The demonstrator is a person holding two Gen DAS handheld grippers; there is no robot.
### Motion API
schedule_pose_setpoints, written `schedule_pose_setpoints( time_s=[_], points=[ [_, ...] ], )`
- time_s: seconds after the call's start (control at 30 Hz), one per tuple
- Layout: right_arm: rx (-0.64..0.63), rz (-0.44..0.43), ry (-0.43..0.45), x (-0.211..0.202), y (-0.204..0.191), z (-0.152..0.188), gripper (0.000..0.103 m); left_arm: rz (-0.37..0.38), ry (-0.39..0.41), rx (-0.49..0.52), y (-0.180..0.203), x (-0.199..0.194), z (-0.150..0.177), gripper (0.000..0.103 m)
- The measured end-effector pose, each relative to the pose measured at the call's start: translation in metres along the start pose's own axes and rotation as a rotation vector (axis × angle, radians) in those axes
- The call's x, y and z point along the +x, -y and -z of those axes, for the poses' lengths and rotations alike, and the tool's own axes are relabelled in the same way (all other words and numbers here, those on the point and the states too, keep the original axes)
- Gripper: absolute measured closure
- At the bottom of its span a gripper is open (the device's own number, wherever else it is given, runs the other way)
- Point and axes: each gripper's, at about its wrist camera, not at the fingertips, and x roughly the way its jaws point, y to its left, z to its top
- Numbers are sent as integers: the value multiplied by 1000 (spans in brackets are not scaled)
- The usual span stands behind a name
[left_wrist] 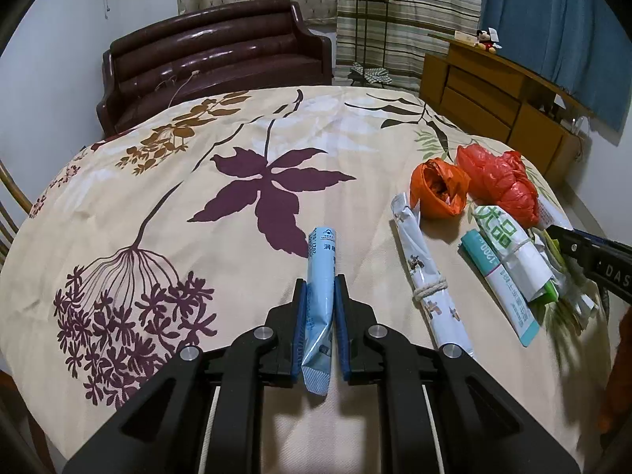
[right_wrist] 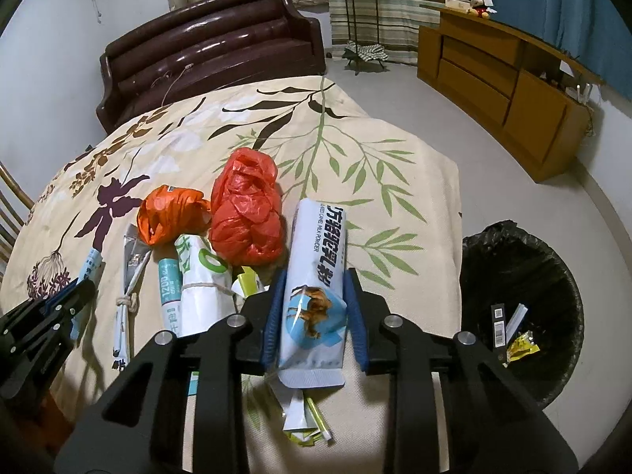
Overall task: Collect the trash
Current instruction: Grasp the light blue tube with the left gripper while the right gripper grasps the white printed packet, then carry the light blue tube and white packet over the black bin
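Note:
My left gripper is shut on a light blue tube-shaped wrapper, held just above the flowered tablecloth. My right gripper is shut on a white milk-powder packet with a camel picture; smaller wrappers hang under it. On the cloth lie an orange bag, a red plastic bag, a tied white roll and a bundle of green-and-white packets. A black-lined trash bin stands on the floor to the right, with a few scraps inside.
A dark leather sofa stands beyond the table. A wooden cabinet with a toy on top lines the right wall. A plant stand stands by the curtains. A chair back shows at the left edge.

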Motion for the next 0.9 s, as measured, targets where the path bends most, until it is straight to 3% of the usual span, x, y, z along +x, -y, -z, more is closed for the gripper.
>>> schedule_pose_setpoints(
  time_s=[0.47,0.9],
  points=[
    [-7,28,72,-26,4,2,75,23,30,-19,3,-13,1,89],
    [29,71,118,-58,33,21,75,63,71,19,41,-37,2,89]
  ],
)
